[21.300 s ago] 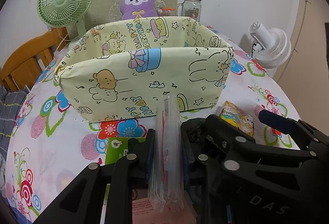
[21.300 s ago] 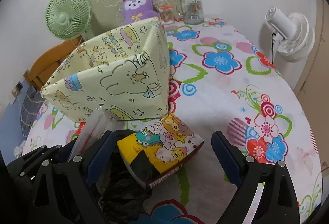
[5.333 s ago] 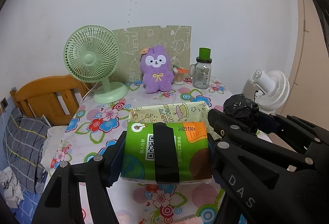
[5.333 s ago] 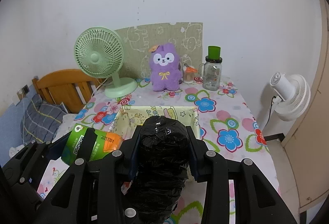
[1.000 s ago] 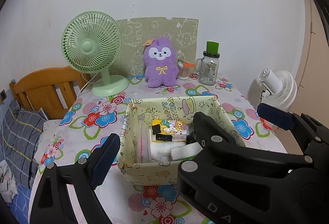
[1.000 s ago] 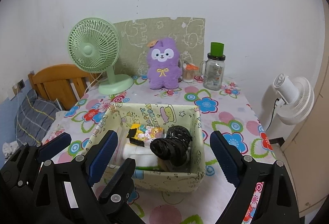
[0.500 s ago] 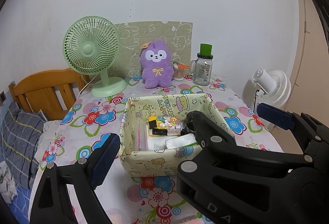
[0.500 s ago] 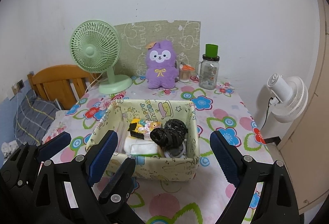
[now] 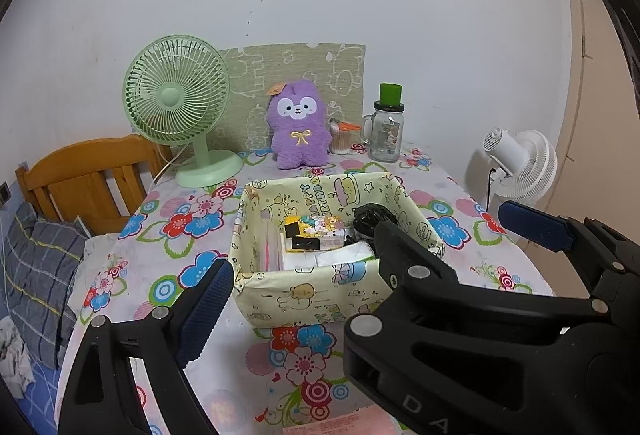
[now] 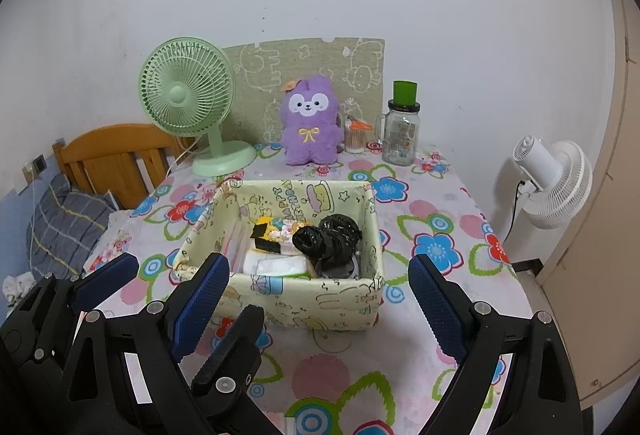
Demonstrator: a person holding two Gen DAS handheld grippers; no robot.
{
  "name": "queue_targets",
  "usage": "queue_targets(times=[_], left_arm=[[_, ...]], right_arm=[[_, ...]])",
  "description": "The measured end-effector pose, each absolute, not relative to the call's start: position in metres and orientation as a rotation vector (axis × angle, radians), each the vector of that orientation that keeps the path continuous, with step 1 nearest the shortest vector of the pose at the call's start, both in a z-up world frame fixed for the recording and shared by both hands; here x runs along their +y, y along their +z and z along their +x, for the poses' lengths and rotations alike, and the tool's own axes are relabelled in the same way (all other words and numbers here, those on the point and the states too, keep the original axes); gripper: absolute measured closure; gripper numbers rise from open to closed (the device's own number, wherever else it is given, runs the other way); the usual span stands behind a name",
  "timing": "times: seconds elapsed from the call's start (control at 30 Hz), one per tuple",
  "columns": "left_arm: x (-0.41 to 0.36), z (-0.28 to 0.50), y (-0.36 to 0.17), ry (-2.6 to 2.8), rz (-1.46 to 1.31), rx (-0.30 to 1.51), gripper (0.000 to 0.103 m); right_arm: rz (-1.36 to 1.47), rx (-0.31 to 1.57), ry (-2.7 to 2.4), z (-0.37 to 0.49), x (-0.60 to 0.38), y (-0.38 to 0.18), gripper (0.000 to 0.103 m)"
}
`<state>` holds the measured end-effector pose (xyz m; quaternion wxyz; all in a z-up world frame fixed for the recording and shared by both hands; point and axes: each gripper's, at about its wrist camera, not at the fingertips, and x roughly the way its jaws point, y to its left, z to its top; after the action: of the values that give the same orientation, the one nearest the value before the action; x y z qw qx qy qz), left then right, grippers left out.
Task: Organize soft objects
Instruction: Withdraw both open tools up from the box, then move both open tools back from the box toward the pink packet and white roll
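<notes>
A pale yellow cartoon-print fabric box (image 9: 304, 291) (image 10: 280, 295) stands mid-table. Inside lie a black plastic bag roll (image 10: 328, 239) (image 9: 370, 217), a yellow cartoon tissue pack (image 10: 276, 229) (image 9: 316, 231), white tissue packs (image 10: 276, 263) and a clear plastic sleeve (image 9: 270, 247). My left gripper (image 9: 360, 275) is open and empty, held back above the table's near edge in front of the box. My right gripper (image 10: 320, 299) is open and empty, also in front of the box. The left gripper shows at the lower left of the right wrist view.
At the table's back stand a green desk fan (image 10: 188, 95), a purple plush toy (image 10: 310, 119), a glass jar with green lid (image 10: 400, 127) and a patterned board. A white fan (image 10: 552, 183) is right of the table. A wooden chair (image 10: 116, 159) is at left.
Both grippers have pulled back and up from the box, so it looks smaller and farther. Both stay open and empty. The items remain in the box.
</notes>
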<state>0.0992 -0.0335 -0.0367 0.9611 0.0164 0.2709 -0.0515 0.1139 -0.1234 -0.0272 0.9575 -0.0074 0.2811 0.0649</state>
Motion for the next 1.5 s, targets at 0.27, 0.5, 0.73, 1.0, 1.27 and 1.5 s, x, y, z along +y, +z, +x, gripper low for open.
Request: queue_targets(times=[0.27, 0.5, 0.73, 1.0, 1.27, 1.5], left_arm=[[-0.033, 0.093, -0.048, -0.142, 0.029, 0.557, 0.010], [-0.034, 0.088, -0.057, -0.151, 0.035, 0.565, 0.010], [-0.034, 0.083, -0.066, -0.156, 0.054, 0.575, 0.010], [-0.035, 0.081, -0.079, -0.174, 0.064, 0.600, 0.010], [-0.038, 0.083, -0.092, -0.193, 0.073, 0.624, 0.010], [-0.039, 0.082, -0.104, -0.223, 0.096, 0.644, 0.010]], right_arm=[[-0.030, 0.565, 0.104, 0.101, -0.123, -0.039, 0.010], [-0.027, 0.580, 0.100, 0.097, -0.124, -0.049, 0.010], [-0.022, 0.595, 0.107, 0.093, -0.123, -0.059, 0.010], [-0.008, 0.610, 0.102, 0.087, -0.123, -0.074, 0.010], [-0.001, 0.641, 0.099, 0.089, -0.124, -0.088, 0.010], [-0.014, 0.655, 0.099, 0.088, -0.124, -0.101, 0.010]])
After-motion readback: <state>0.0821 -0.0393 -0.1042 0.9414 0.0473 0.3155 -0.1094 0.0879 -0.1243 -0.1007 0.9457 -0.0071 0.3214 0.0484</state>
